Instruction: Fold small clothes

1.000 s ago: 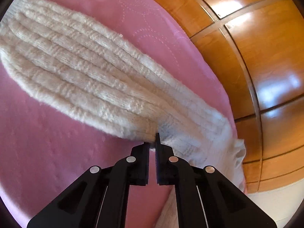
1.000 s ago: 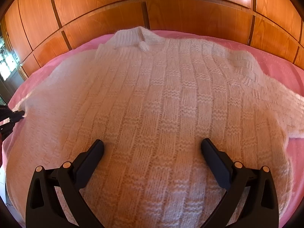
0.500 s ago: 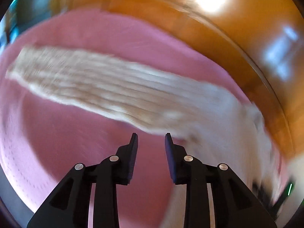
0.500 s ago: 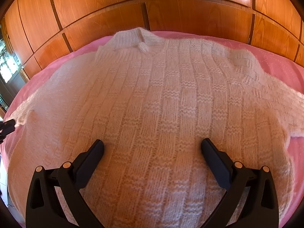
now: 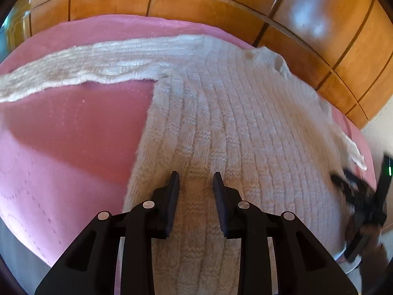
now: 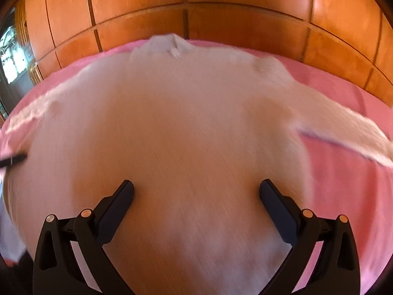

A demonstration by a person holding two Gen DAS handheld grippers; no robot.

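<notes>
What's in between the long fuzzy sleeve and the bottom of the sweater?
Only bare pink bedcover. The left wrist view shows it filling the corner between the sleeve and the sweater body's side edge, with nothing lying on it.

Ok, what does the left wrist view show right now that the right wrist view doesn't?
Only the left wrist view shows the sweater's left sleeve stretched flat along its length, the knit ribs sharp, and the right tool at the sweater's far edge, blurred. Only the right wrist view shows the right sleeve trailing across the pink cover, and a window at far left; this view is motion-blurred. Both show the cream sweater lying flat on the pink bed cover, its collar toward the wooden panels, and each view's own tool open above the sweater's body, the left tool narrower.
</notes>
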